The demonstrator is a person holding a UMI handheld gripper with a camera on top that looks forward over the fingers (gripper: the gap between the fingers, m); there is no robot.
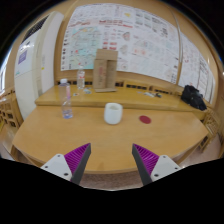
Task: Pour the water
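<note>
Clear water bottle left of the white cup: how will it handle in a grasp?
The bottle stands tall and narrow, so a push near its top would likely tip it. Its clear wall looks like thin plastic and may flex when squeezed. The open fingers are well short of it; the white cup sits nearer.

Only the gripper [112, 165] itself showed of the rig. Its two fingers [70, 165] rose from below as pale, whitish wedges, each tapering toward a tip. The inner face of each carried a pad [147, 158] of magenta-purple, triangular in outline and crossed with fine ribbing or hatching. The left pad looked the same colour and texture as the right. The outer edges of the fingers were light grey to white and plain. No cables, screws or markings could be made out on them.
</note>
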